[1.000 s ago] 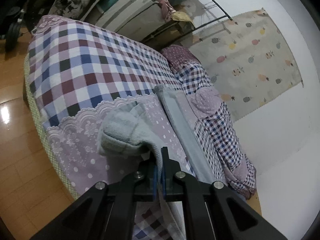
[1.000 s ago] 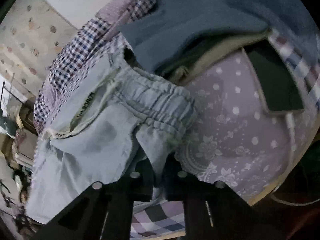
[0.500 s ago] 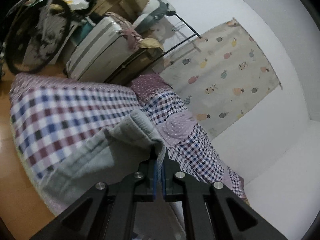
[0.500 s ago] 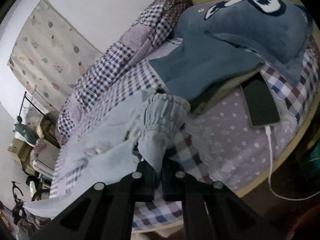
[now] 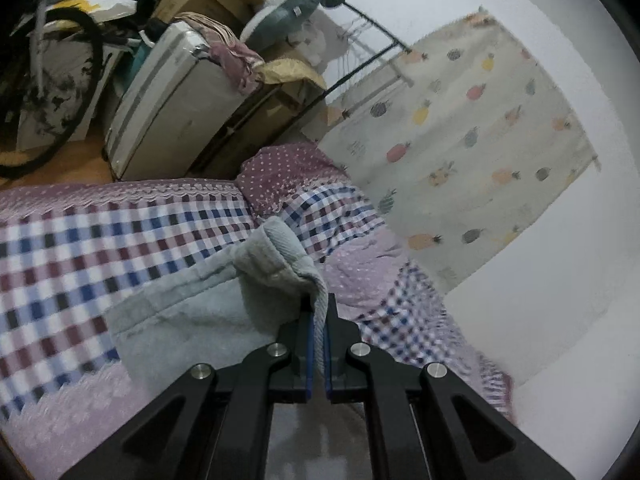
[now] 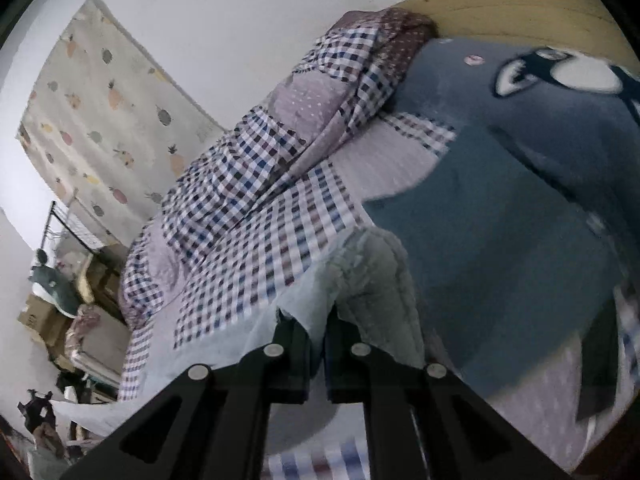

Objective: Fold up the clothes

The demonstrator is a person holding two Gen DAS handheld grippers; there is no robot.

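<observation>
In the left wrist view, the left hand-held gripper (image 5: 316, 320) is seen pressed together on a ribbed cuff of the pale grey-blue trousers (image 5: 192, 308), a thin fold of cloth being pinched between its blue-padded fingers (image 5: 306, 344). The cuff is bunched into a hump just above the fingertips, and the rest of the fabric is spread to the left, lifted over the bed (image 5: 80, 248). The bed is covered by a checked quilt with a purple dotted lace border. A rumpled checked duvet (image 5: 332, 216) is seen beyond the cuff, lying along the white wall. A curtain (image 5: 460, 140) printed with pineapples is hung on that wall. A pale suitcase (image 5: 168, 100), cardboard boxes, a grey plush toy (image 5: 288, 8) and a bicycle wheel (image 5: 52, 92) are crowded at the upper left, on and above a wooden floor. In the right wrist view, the right hand-held gripper (image 6: 318, 328) is closed on the gathered elastic waistband (image 6: 376, 280) of the trousers, with cloth caught between its fingers; the waistband is bunched to the right of the fingertips, and the light fabric is stretched away to the lower left above the bed. A large blue plush (image 6: 520, 184) with a white and dark eye patch is lying at the right, against a wooden headboard (image 6: 512, 4). The duvet is heaped along the wall behind, and the curtain is seen at the upper left.
</observation>
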